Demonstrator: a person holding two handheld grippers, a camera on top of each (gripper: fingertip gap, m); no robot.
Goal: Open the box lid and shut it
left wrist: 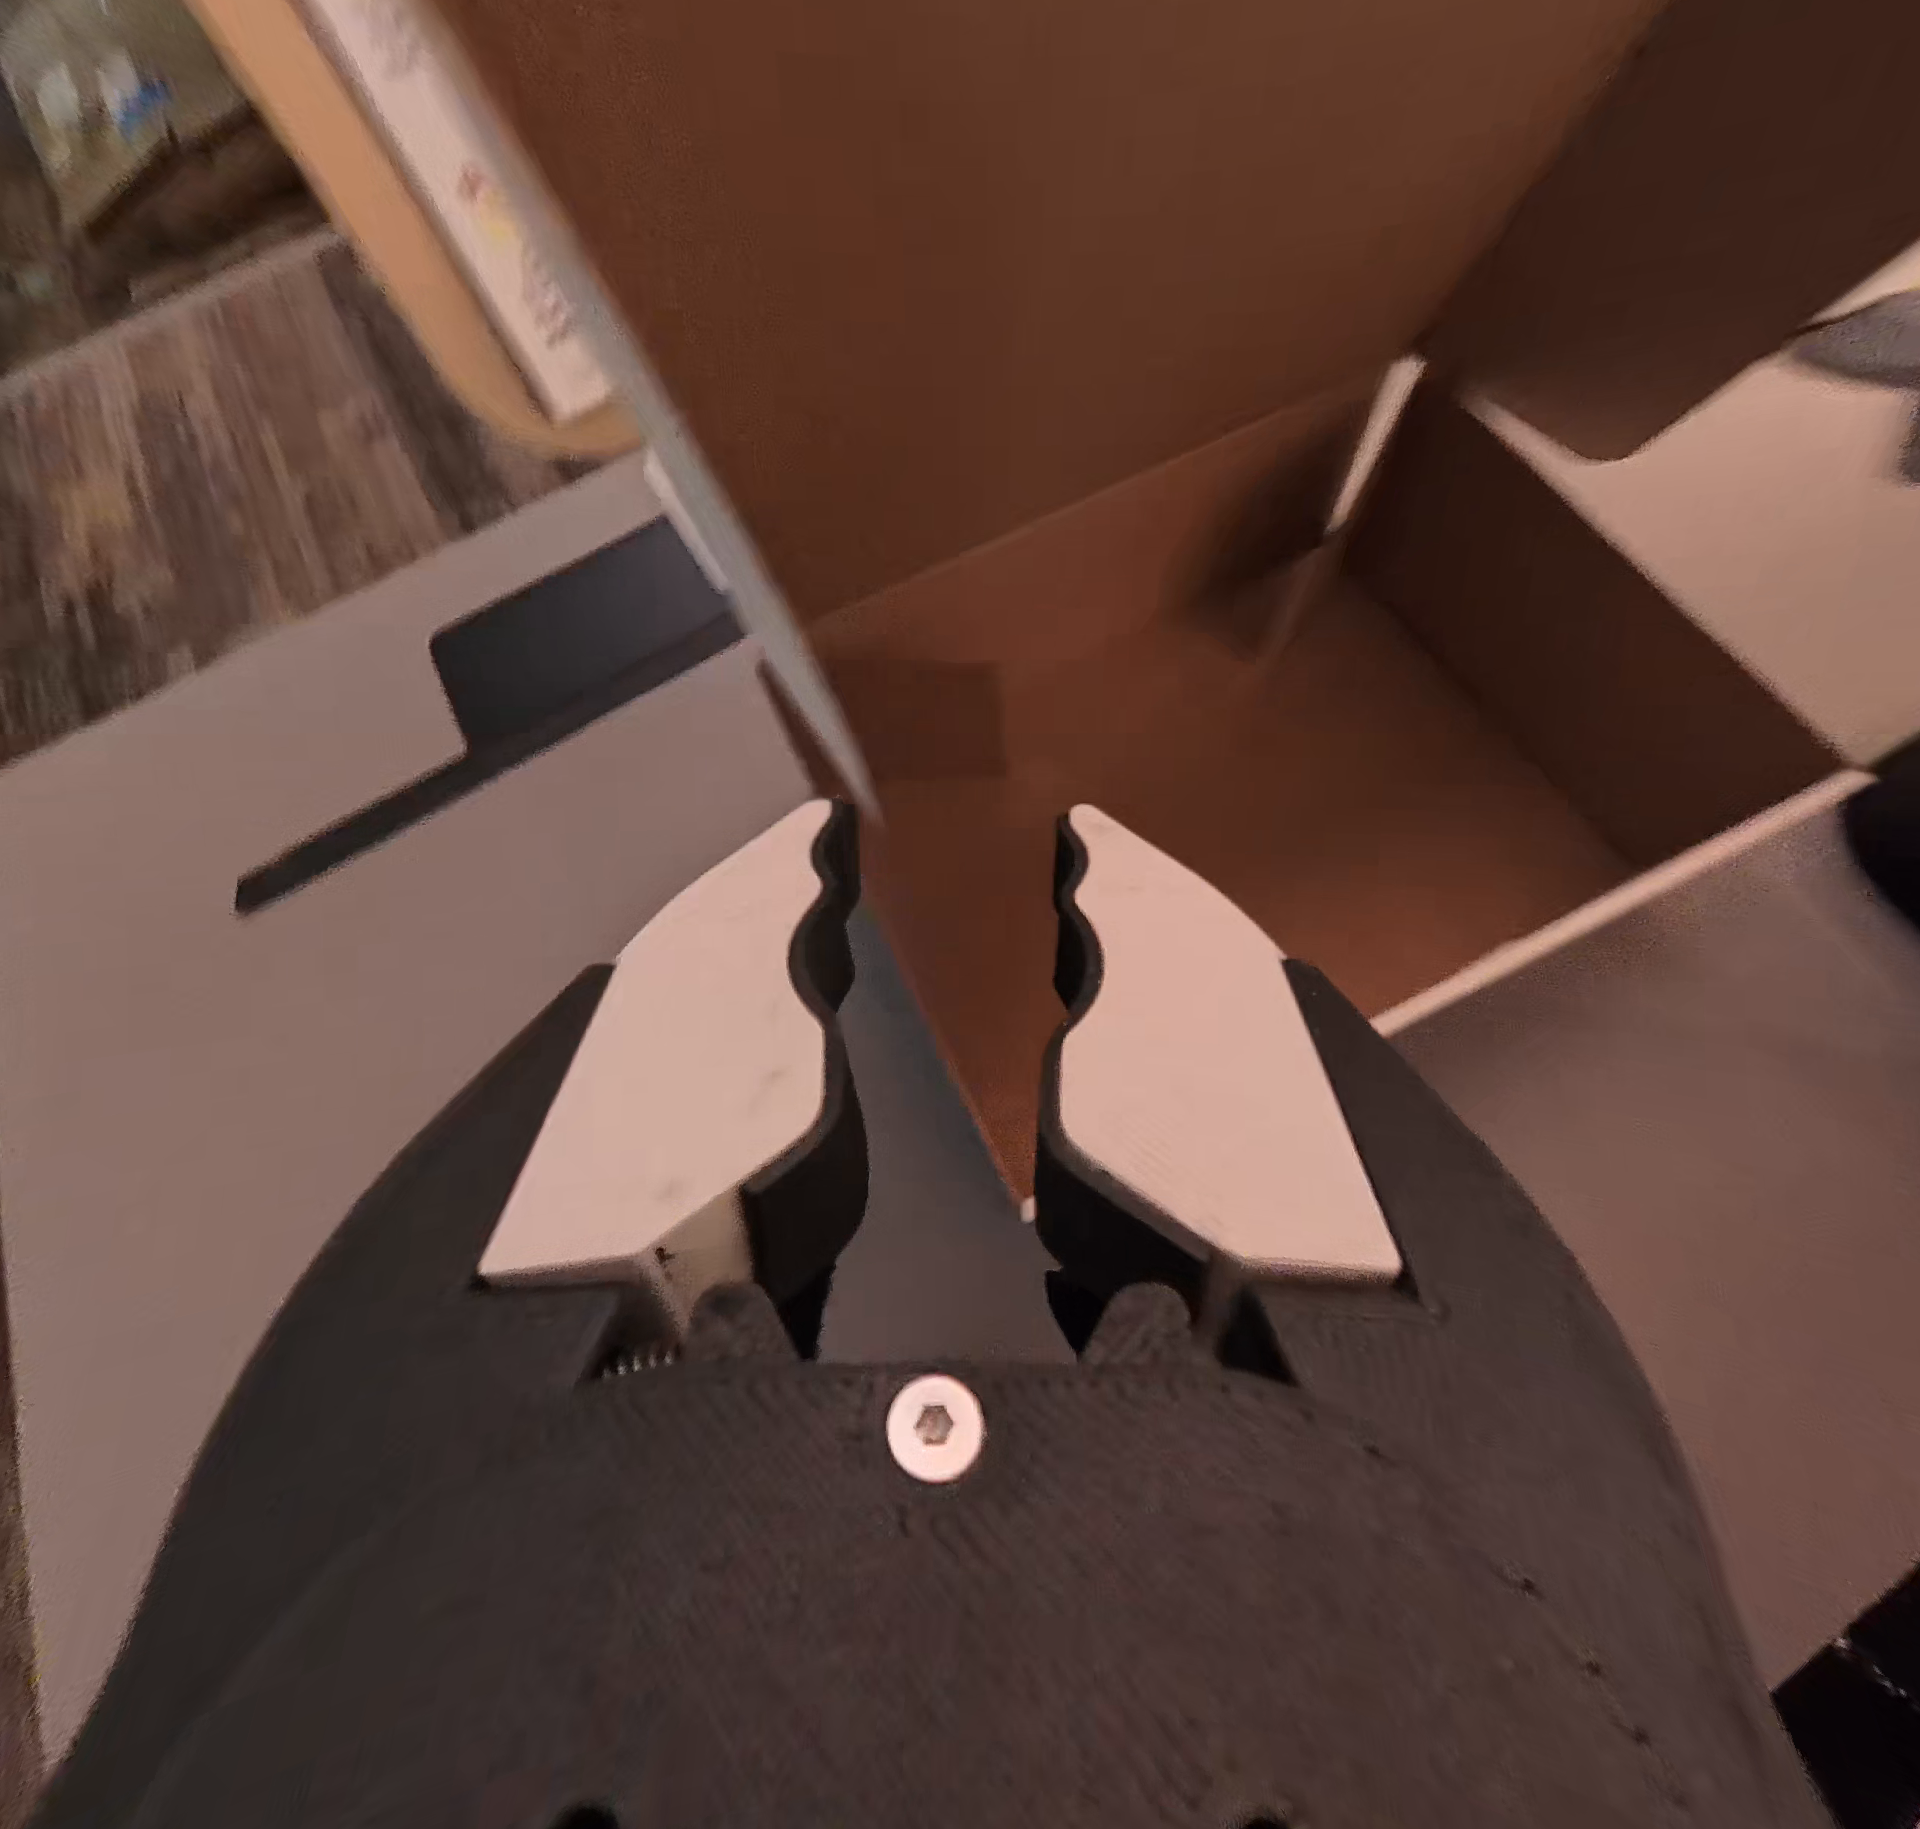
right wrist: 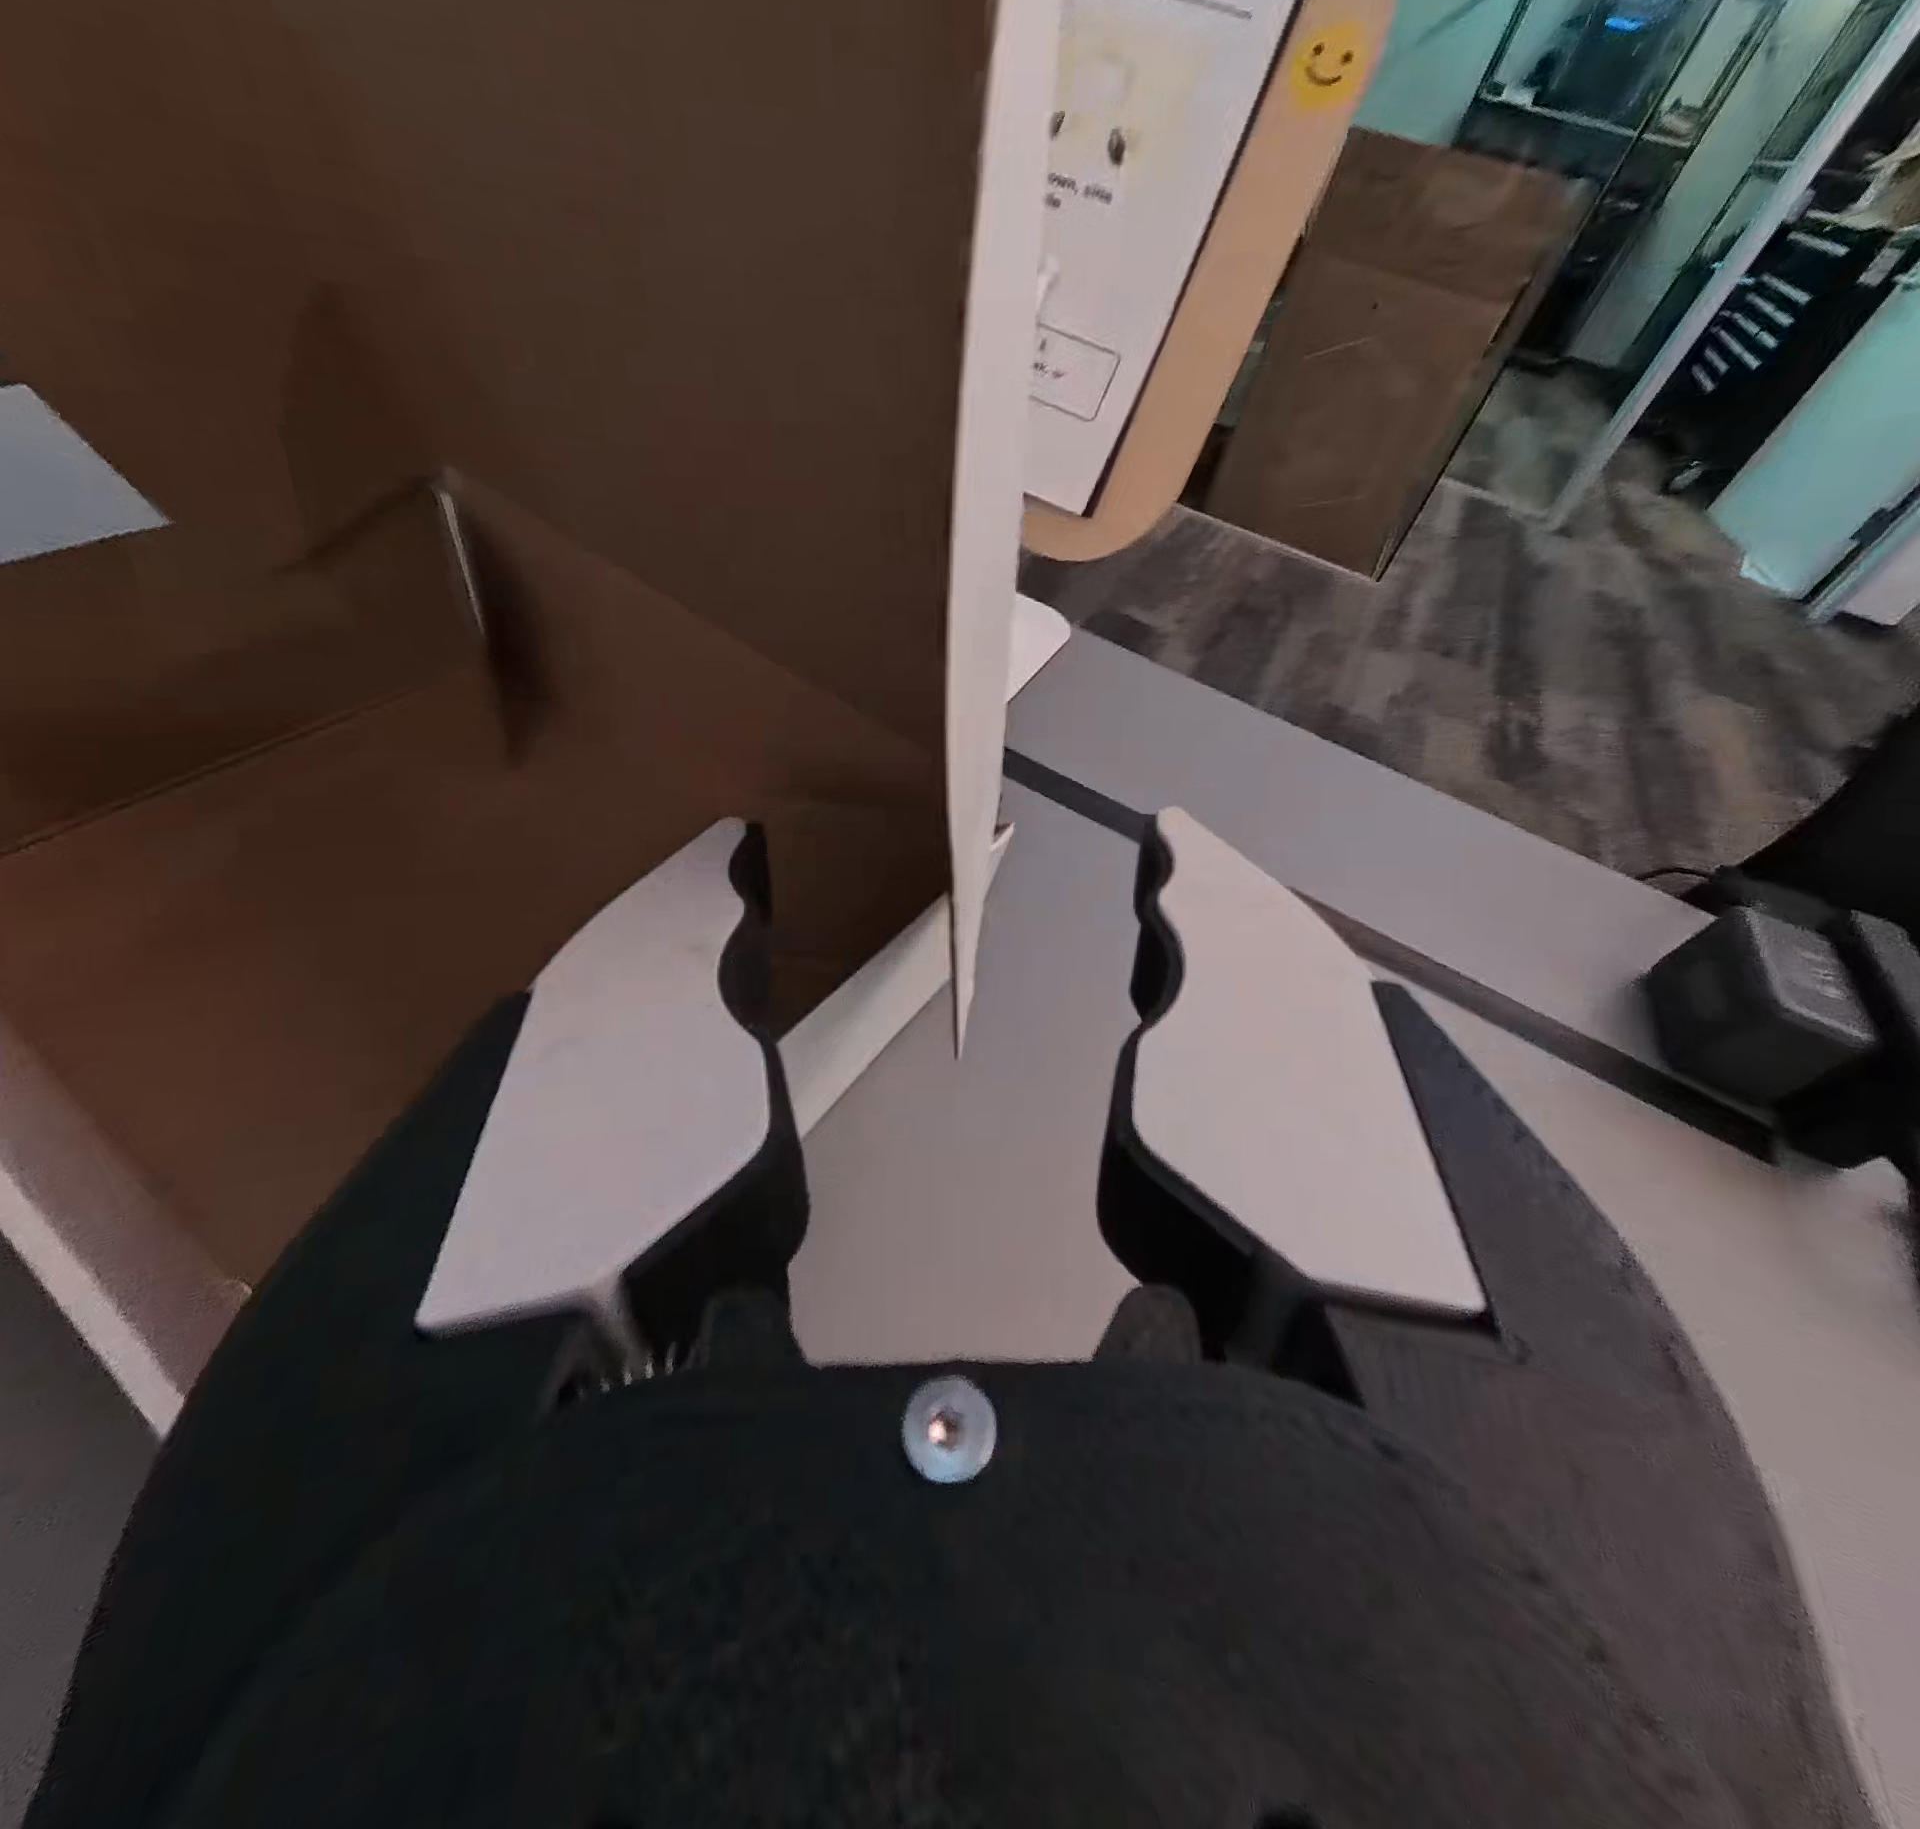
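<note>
Grippers are filling the lower half of both views, each with 2 white fingers on a black body. The left gripper (left wrist: pixel 956 823) is holding its fingers apart with nothing clamped; the lid's pale edge is running down from the upper left of the frame to just beside its left fingertip (left wrist: pixel 821 834), and whether they are touching is unclear. The right gripper (right wrist: pixel 956 829) is also standing apart, wider, and the thin white edge of the lid (right wrist: pixel 982 532) is hanging between its 2 fingers without either one pressing on it.

Beyond the fingers, the box (left wrist: pixel 1299 740) is sitting open on the grey table (left wrist: pixel 260 1104), its brown inside showing at frame centre and right in the left wrist view. The lid is standing raised, its brown underside filling the top centre there.

Farther off, a tan board (right wrist: pixel 1247 273) bearing a white sheet and a yellow smiley sticker (right wrist: pixel 1328 65) is standing behind the lid, upper right of centre in the right wrist view, and a black block (right wrist: pixel 1787 1010) is resting at the right edge.
</note>
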